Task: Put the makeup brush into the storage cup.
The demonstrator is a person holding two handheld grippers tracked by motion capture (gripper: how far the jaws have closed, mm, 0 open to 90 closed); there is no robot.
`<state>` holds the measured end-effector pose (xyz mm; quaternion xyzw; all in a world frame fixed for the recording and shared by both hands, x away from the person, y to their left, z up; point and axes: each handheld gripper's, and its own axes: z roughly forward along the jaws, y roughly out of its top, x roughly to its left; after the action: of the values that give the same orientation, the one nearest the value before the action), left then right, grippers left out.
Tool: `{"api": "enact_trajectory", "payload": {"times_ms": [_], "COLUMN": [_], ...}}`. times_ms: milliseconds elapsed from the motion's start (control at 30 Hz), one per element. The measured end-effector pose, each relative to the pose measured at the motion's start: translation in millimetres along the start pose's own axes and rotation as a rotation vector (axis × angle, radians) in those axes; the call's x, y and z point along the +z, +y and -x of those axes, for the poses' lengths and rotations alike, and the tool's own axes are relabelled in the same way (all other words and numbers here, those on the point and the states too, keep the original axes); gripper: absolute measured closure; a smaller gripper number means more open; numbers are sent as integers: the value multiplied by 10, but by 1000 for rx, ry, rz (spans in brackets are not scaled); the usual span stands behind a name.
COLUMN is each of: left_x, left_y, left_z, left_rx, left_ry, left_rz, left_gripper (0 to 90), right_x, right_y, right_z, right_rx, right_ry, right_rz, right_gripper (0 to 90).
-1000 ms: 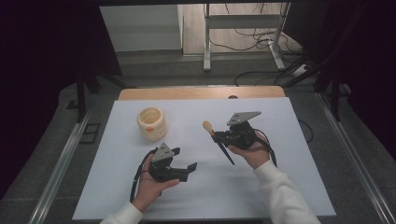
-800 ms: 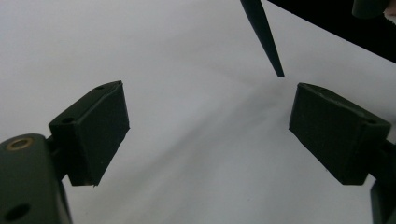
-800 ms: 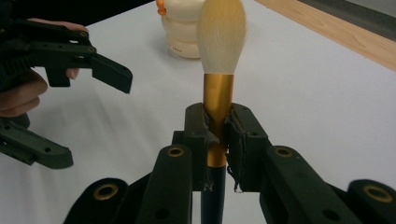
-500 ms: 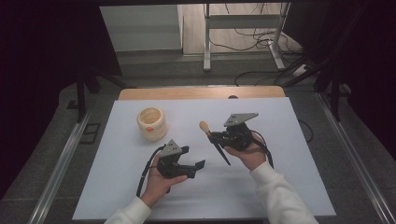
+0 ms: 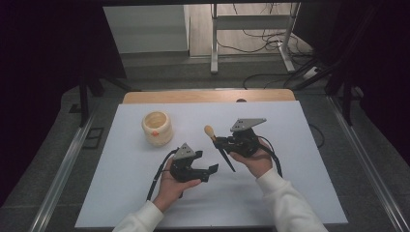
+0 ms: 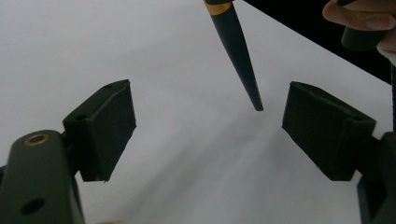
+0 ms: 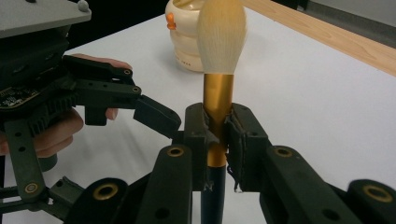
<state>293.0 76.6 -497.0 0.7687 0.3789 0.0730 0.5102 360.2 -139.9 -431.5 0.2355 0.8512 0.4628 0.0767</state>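
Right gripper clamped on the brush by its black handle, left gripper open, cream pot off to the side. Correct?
Not quite. The right gripper clamps the brush on its gold ferrule, not the black handle; the right gripper view shows it. The left gripper is open, and the cream pot stands off to the side.

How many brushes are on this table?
1: the brush is clamped in the right gripper, bristles toward the cup. None seen elsewhere.
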Motion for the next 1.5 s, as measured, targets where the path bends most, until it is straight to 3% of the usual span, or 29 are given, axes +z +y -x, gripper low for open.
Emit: {"api": "enact_trajectory", "payload": {"times_ms": [67,433,700,967,1033,1233,1500], "left_x": [16,103,174,238,236,225,215], "left_y": [10,85,146,153,157,157,151], "left_z": [-3,29,-2,-70,-94,-123,-167], "left_rx": [-17,-16,-64,-140,-169,-184,-196], "left_ry": [-5,-25,-61,-71,-94,-142,-161], "left_rz": [4,10,26,33,48,55,47], "left_gripper": [190,197,269,437,521,743,782], "right_x": [5,15,33,60,64,78,84], "right_y": [-1,4,-4,-3,-6,-10,-10], "right_z": [0,-23,-31,-64,-70,-83,-89], "right_rx": [5,9,17,8,8,10,10], "right_ry": [3,6,10,25,27,31,33], "right_rz": [4,16,24,21,23,23,26], "right_gripper": [788,788,788,788,787,787,788]}}
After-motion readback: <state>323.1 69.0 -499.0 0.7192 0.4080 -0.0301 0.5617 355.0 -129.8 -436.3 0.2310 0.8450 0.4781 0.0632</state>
